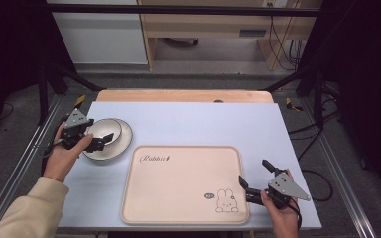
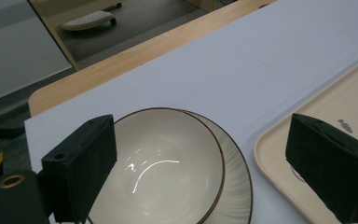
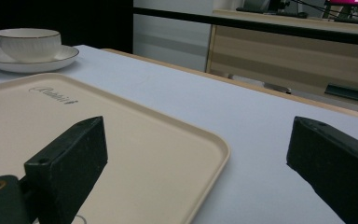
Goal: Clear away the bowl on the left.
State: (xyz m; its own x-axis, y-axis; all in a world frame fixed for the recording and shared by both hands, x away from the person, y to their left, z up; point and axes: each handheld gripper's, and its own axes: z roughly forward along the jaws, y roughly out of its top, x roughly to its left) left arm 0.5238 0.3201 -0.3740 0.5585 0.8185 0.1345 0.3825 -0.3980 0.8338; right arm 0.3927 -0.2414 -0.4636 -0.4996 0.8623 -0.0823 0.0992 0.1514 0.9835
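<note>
**Bowl about to be gripped, tray waiting**

Jaws of the left gripper (image 1: 100,139) are spread wide, straddling the near part of the bowl (image 1: 104,130) at mid-left of the high view; nothing pinched yet. In the left gripper view one pad sits at the bowl's near-left rim, the other hangs off to the lower right over the tray's corner, so the rim isn't lined up btwn them. The bowl (image 2: 161,161) rests inside a plate (image 2: 235,184), both cream w/ a dark edge line, on the pale mat.

Right gripper (image 1: 254,179) is spread too, empty, parked at the lower right just off the tray (image 1: 178,198); one jaw reaches over the tray's right edge, near the rabbit drawing.

My read: this is the approach step, prob. to lift the bowl onto the tray. Next move calls for setting one pad inside the rim and one outside, then closing firmly w/o tipping the bowl or dragging the plate along.
</note>
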